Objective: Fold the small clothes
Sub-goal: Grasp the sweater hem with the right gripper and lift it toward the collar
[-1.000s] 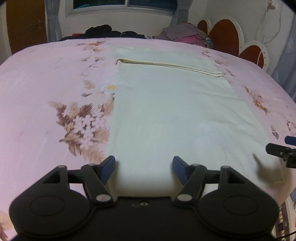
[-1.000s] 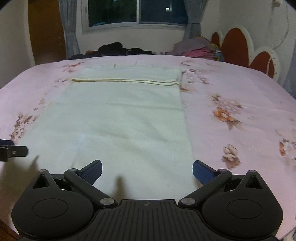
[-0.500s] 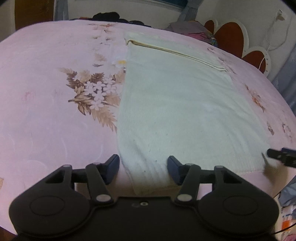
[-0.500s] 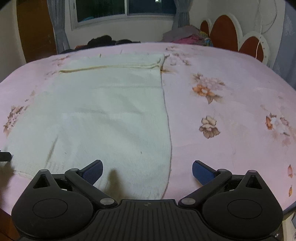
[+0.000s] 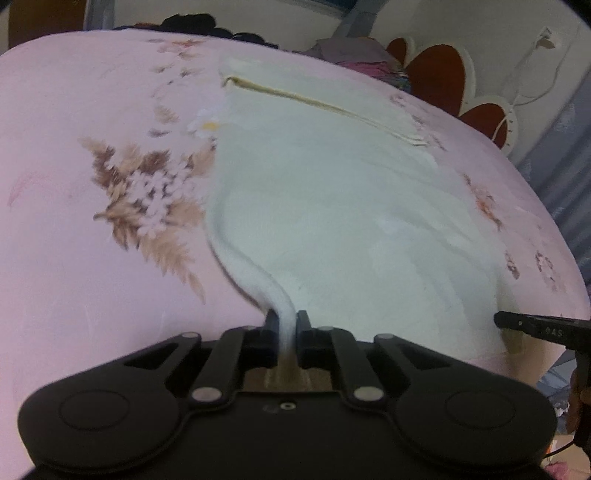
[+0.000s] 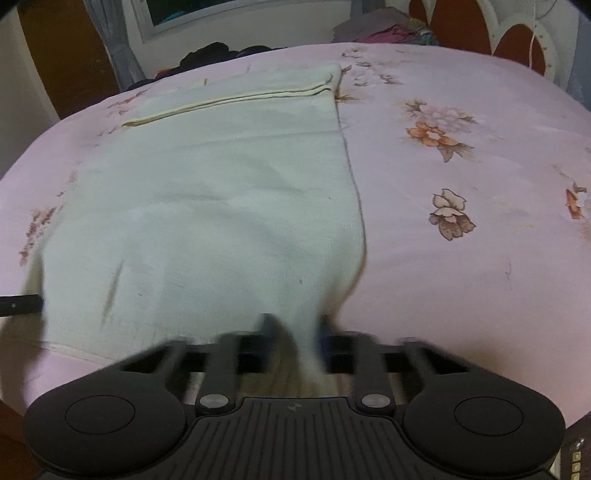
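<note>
While both near corners are pinched, the cloth (image 5: 332, 206) lies spread on the pink floral bedsheet (image 5: 92, 258), far end folded over with a cream hem. Left gripper (image 5: 287, 325): jaws closed tight on the near left corner, fabric pulled up into a narrow ridge between the pads. Right gripper (image 6: 293, 328): jaws closed on the near right corner, pads motion-blurred, cloth drawn in between them. Right gripper's tip is seen at the left view's right edge, by the cloth's edge. Clothes pile (image 6: 380, 31) sits beyond the bed near the headboard (image 5: 439, 74).
</note>
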`<action>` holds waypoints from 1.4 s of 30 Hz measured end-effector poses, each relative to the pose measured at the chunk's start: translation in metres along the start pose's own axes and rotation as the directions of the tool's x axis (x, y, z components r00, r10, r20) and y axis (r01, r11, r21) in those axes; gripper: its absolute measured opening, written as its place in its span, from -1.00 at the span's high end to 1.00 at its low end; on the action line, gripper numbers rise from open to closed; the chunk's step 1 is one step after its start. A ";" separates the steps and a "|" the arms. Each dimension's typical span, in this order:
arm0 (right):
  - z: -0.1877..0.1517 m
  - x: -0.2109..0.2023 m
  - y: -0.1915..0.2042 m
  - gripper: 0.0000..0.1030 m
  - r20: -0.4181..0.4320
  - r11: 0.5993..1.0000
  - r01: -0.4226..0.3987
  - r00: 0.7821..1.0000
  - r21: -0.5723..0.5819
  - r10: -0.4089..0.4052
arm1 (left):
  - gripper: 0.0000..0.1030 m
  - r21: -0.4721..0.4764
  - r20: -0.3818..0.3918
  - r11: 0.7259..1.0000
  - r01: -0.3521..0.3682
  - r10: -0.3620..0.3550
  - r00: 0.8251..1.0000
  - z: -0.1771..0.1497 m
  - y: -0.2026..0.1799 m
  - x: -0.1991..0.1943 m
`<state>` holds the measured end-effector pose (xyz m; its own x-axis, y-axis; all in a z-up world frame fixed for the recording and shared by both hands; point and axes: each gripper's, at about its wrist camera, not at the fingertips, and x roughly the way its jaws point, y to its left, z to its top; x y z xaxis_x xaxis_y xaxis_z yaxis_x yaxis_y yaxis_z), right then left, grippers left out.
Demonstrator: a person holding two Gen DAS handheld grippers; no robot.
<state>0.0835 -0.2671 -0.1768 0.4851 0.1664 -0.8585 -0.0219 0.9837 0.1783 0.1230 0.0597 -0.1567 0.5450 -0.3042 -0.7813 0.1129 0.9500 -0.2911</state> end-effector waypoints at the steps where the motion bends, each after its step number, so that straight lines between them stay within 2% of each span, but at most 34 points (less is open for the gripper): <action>1: 0.003 -0.001 0.001 0.87 0.000 1.000 -0.008 1.000 -0.002 0.008 | 0.84 0.004 0.008 1.000 0.007 -0.007 1.000 0.004 -0.001 -0.001; 5: 0.014 -0.009 0.006 0.87 0.030 0.999 -0.028 0.999 -0.024 0.029 | 0.85 0.022 0.065 0.999 0.025 -0.026 0.998 0.021 -0.003 -0.011; 9: 0.037 -0.021 0.013 0.87 0.102 0.999 -0.034 0.994 -0.042 0.038 | 0.85 0.045 0.146 0.998 0.038 -0.044 0.988 0.043 -0.005 -0.018; 15: 0.092 -0.030 0.013 0.87 0.216 0.998 -0.040 0.975 -0.057 0.051 | 0.85 0.043 0.232 0.997 0.062 -0.070 0.970 0.089 -0.004 -0.014; 18: 0.123 -0.022 0.013 0.87 0.248 0.996 -0.043 0.967 -0.075 0.060 | 0.85 0.028 0.269 0.997 0.065 -0.070 0.961 0.115 -0.001 -0.007; 22: 0.167 -0.001 0.011 0.87 0.278 0.995 -0.050 0.958 -0.081 0.071 | 0.85 0.019 0.296 0.998 0.058 -0.061 0.953 0.153 0.000 0.011; 30: 0.244 0.062 -0.007 0.87 0.301 0.996 -0.083 0.950 -0.017 0.085 | 0.85 0.025 0.311 0.999 0.033 -0.039 0.950 0.213 0.009 0.062; 35: 0.285 0.104 -0.022 0.87 0.286 0.998 -0.070 0.956 0.006 0.065 | 0.85 0.003 0.324 1.000 0.019 -0.019 0.946 0.251 0.013 0.094; 42: 0.325 0.166 -0.054 0.87 0.222 0.987 -0.097 0.973 0.125 0.068 | 0.85 -0.065 0.274 0.998 -0.002 0.020 0.962 0.291 0.023 0.148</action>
<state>0.4491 -0.3147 -0.1733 0.6643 0.2133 -0.7164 0.0405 0.9467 0.3195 0.4485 0.0566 -0.1182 0.7537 -0.2546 -0.6059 0.0575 0.9439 -0.3251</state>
